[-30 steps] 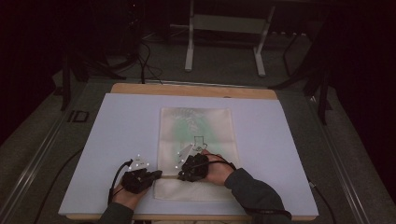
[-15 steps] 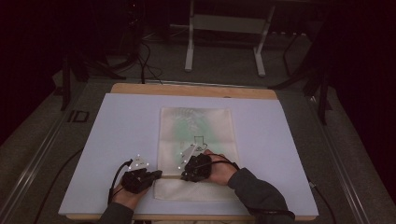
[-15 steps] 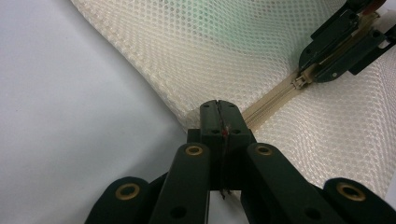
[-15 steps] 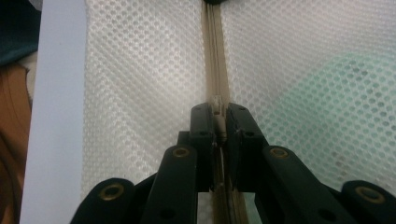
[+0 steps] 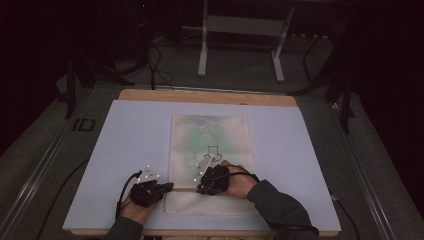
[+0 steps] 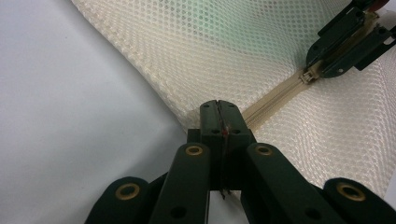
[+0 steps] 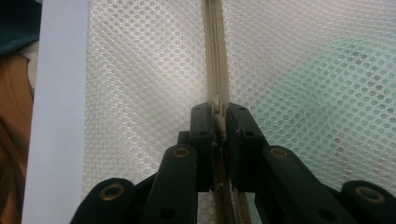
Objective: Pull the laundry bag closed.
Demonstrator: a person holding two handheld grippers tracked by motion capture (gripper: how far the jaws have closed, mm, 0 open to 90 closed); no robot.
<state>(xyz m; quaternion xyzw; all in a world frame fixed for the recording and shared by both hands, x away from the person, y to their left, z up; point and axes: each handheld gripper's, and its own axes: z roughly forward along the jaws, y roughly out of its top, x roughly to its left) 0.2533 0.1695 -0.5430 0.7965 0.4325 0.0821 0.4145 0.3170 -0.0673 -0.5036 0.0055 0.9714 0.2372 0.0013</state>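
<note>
The mesh bag (image 5: 210, 160) lies flat near the middle of the white tabletop (image 5: 130, 135), its short end close to the near edge, with something green showing through the netting. Its zipper (image 6: 275, 95) runs across that near end. The left gripper (image 6: 219, 109) has its jaws pressed together on the bag's left edge just where the zipper tape ends, which looks meant to anchor the fabric so the tape stays taut. The right gripper (image 7: 218, 114) is clamped on the zipper slider (image 7: 217, 100), lined up along the teeth, which suits drawing it along the track. Ahead of the slider the tape runs straight and unobstructed towards the bag's left edge, where the left gripper waits. On both sides of the bag the tabletop is bare out to its left and right edges, though the near edge sits just behind both hands.
</note>
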